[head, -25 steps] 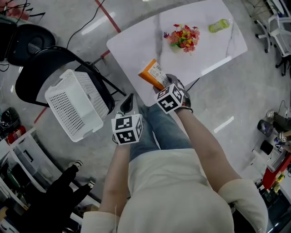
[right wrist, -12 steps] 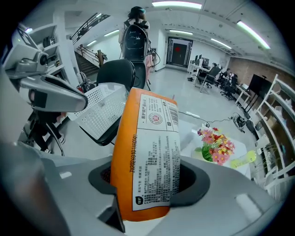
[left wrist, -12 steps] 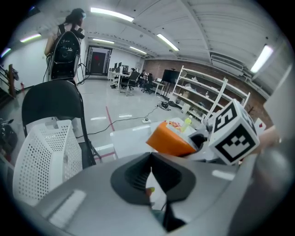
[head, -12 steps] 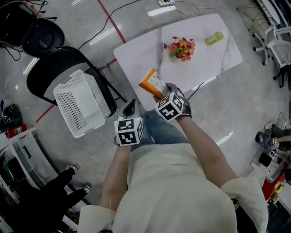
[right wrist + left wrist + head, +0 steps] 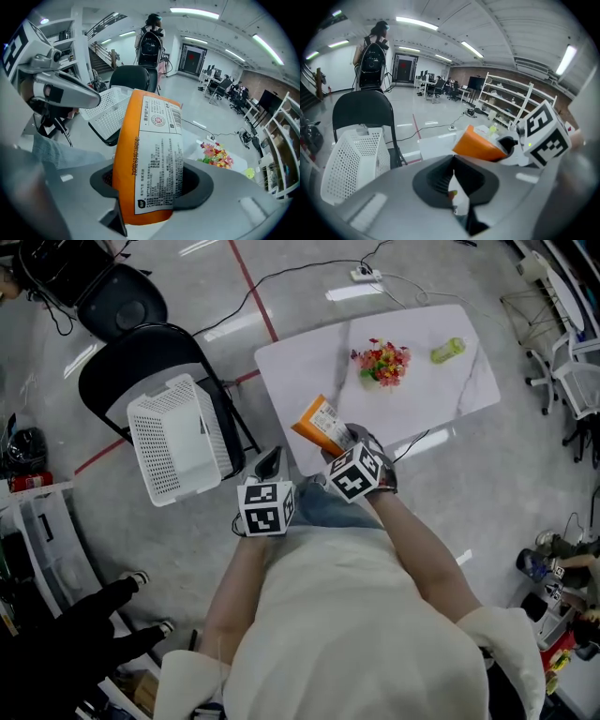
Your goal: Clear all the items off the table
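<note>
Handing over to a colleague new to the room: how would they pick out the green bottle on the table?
In the head view, find the white table right of the black chair with the white basket. On its far right part lies the bottle, right of the bunch of flowers. It is the only yellow-green, elongated thing; the flowers are a red-and-yellow cluster.

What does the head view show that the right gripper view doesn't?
Only the head view: the wearer's torso and arms, and the right tool's marker cube. Only the right gripper view: the packet's printed label, and a person with a backpack beyond the chair. Both: the packet gripped in the right tool, the basket on the chair, the flowers and the bottle.
</note>
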The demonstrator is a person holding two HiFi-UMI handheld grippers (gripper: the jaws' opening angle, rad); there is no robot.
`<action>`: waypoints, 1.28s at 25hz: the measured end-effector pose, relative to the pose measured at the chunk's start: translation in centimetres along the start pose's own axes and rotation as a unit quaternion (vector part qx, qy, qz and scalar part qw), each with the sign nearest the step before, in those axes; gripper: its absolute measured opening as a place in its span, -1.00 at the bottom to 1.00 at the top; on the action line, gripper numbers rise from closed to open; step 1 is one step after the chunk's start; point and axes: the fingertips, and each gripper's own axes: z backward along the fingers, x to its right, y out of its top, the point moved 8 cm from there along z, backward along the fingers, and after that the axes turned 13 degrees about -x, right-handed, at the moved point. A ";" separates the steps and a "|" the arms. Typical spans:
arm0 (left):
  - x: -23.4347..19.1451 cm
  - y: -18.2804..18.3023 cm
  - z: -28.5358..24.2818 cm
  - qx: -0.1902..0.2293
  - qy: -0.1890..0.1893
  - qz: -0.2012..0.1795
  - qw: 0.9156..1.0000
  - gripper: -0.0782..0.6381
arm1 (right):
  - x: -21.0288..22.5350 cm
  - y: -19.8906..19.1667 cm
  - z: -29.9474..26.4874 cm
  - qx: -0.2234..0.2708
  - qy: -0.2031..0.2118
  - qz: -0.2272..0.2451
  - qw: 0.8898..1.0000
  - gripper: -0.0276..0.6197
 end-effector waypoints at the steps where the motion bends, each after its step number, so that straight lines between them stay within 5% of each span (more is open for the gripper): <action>1: -0.1 -0.1 0.3 0.001 0.002 0.001 1.000 -0.76 | -0.2 0.1 0.2 0.001 0.000 0.003 1.000 -0.06; 16: -4.1 0.4 3.5 0.014 0.020 0.030 0.999 -0.76 | -2.8 4.1 2.1 0.008 0.008 0.049 0.999 -0.05; 32: -12.6 -1.3 8.1 0.022 0.059 0.065 0.996 -0.76 | -9.8 12.7 2.3 0.027 0.027 0.132 0.991 -0.05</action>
